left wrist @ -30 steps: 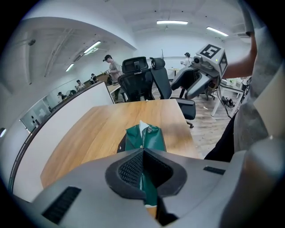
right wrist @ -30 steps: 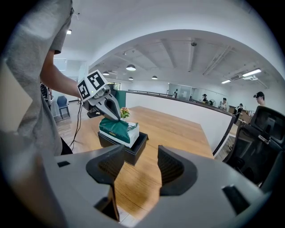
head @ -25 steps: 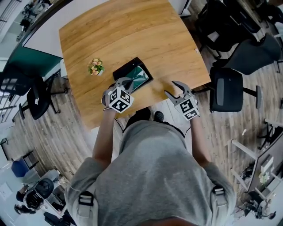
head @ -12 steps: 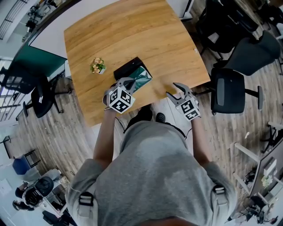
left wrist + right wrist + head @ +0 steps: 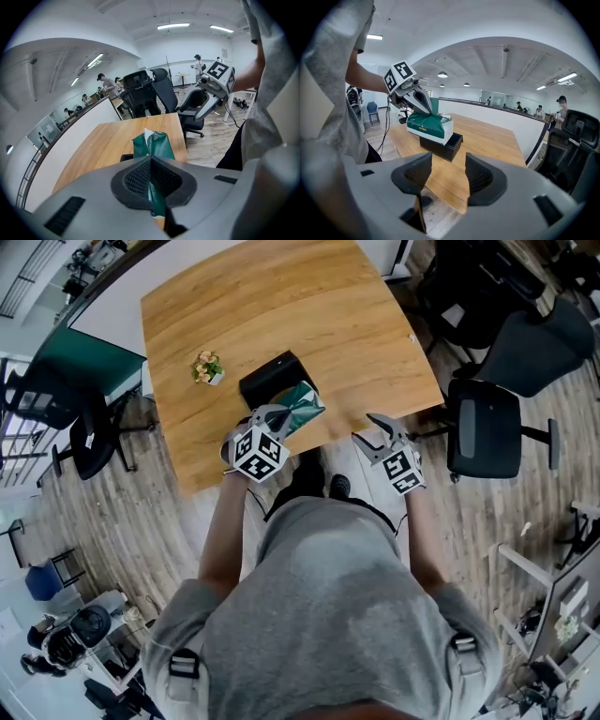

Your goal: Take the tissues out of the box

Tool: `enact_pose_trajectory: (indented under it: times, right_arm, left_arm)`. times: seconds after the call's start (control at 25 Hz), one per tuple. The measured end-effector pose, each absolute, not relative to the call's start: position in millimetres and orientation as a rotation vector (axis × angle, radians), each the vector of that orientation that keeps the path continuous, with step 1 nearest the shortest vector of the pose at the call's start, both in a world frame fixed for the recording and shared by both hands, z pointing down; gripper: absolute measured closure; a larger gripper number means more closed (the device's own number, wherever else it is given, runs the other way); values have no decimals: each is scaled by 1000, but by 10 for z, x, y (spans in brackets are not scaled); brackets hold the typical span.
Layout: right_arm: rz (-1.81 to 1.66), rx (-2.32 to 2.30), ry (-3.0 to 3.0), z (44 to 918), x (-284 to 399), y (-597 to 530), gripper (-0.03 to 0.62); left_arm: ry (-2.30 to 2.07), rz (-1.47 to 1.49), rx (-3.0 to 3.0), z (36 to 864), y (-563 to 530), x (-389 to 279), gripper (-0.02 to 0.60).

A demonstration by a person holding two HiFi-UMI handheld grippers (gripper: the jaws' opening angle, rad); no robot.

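Note:
A green tissue pack [image 5: 304, 403] hangs tilted over the near end of a black box [image 5: 270, 377] on the wooden table [image 5: 281, 306]. My left gripper [image 5: 279, 415] is shut on the pack's near end. In the left gripper view the green wrapper [image 5: 152, 145] is pinched between the closed pads [image 5: 136, 178]. The right gripper view shows the pack [image 5: 429, 125] lifted, its far end resting on the box [image 5: 443, 145]. My right gripper [image 5: 364, 428] stands open and empty at the table's near edge, right of the box.
A small flower pot [image 5: 207, 368] stands on the table left of the box. Black office chairs [image 5: 483, 432] stand on the wooden floor to the right, another chair [image 5: 80, 442] to the left. People stand far off in the room.
The left gripper has lifted the green pack up out of the box towards the near edge. The box's far part now shows empty. The right gripper has barely moved.

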State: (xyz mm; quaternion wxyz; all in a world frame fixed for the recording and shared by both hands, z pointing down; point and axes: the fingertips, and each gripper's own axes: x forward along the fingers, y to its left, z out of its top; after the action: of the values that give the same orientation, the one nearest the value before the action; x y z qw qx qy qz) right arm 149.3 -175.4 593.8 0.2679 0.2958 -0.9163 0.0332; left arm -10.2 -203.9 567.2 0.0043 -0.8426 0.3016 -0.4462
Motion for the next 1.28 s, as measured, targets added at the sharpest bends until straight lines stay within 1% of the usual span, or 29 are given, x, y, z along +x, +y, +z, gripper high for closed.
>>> enact_pose_trajectory:
  times: [0.52,1.28]
  right_arm:
    - [64,804,-2489,5873,1663,-1463,365]
    - [64,843,-2504,5836,1721,-1185,370]
  left_arm:
    - [987,-1346,-2648,5660,-1604,84,565]
    - [949,-1390,-2620,5686,-1323,91,565]
